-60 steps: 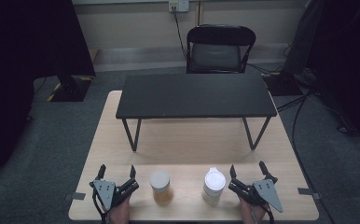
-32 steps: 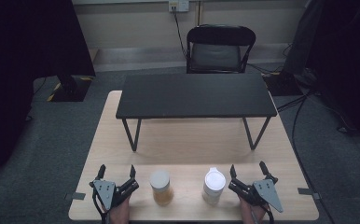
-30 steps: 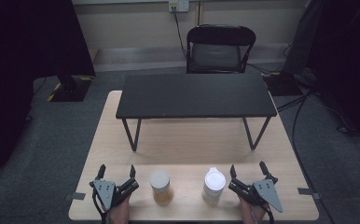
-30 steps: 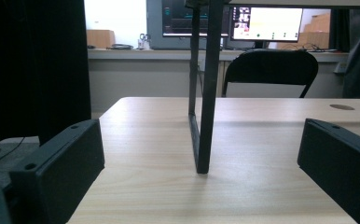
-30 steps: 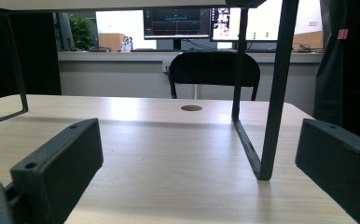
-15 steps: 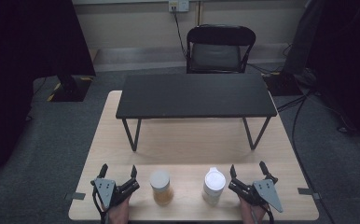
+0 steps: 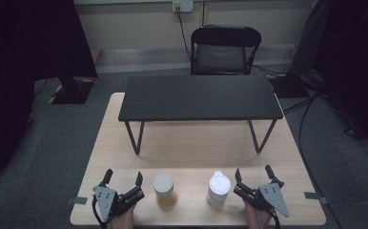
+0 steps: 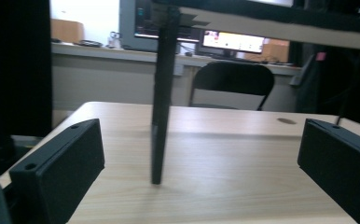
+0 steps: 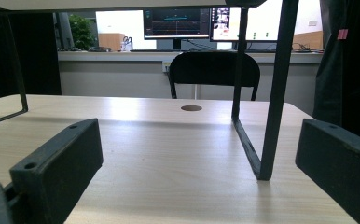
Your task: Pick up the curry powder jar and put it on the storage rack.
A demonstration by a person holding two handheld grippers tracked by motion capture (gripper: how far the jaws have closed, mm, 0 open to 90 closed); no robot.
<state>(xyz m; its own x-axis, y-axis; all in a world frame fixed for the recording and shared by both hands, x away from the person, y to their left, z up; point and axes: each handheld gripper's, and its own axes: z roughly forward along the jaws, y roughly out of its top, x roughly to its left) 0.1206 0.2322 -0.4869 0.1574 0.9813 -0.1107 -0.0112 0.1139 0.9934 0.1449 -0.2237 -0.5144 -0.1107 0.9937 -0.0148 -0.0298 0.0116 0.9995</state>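
Note:
Two jars stand near the front edge of the light wooden table [image 7: 196, 148]: an amber jar with a grey lid [image 7: 164, 191] at the left, and a white bottle with a white cap [image 7: 218, 189] at the right. My left gripper [image 7: 123, 180] rests on the table just left of the amber jar, open and empty. My right gripper [image 7: 253, 174] rests just right of the white bottle, also open and empty. In the left gripper view the gripper [image 8: 201, 154] has wide-apart jaws, and so does the gripper [image 9: 199, 156] in the right gripper view.
A low black shelf on thin metal legs [image 7: 200, 97] stands across the middle of the table; its legs [image 8: 162, 98] [image 9: 273, 93] rise ahead of each gripper. A black folding chair [image 7: 225, 50] sits beyond the table's far edge.

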